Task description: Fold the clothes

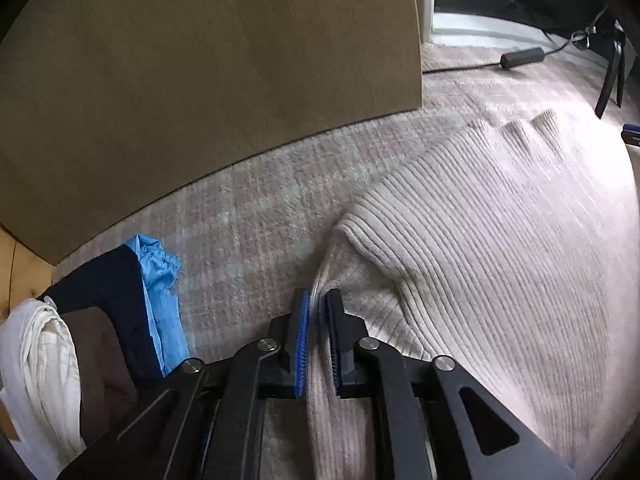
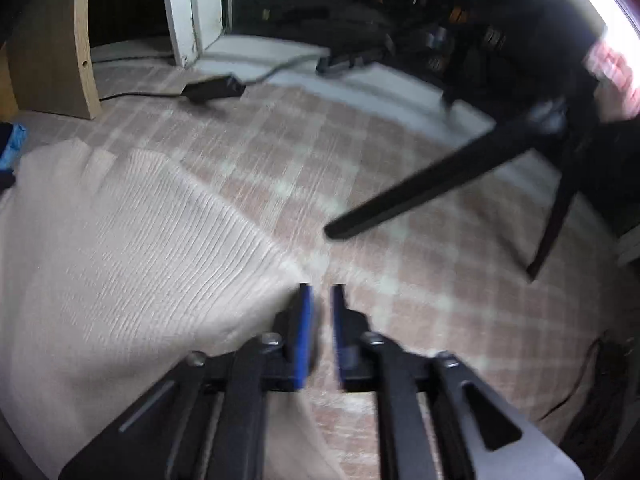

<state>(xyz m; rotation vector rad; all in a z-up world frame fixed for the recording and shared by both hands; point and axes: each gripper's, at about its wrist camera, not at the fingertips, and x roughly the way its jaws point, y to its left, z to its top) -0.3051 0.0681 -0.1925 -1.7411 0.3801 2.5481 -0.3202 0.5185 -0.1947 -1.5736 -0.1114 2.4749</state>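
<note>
- While clamped on a fold of the ribbed cream sweater (image 1: pixel 480 240), the left tool (image 1: pixel 318 316) sits at bottom centre; the sweater spreads rightward over checked carpet (image 1: pixel 256 216).
- Right view, blurred: the right tool (image 2: pixel 322 300) stands parted beside the sweater's edge, gripping nothing.

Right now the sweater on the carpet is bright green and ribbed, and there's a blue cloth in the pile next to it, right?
Not quite. The sweater is cream, not bright green, as the left wrist view shows. The rest holds: it is ribbed, it lies on the carpet, and a blue cloth sits in the pile beside it.
</note>
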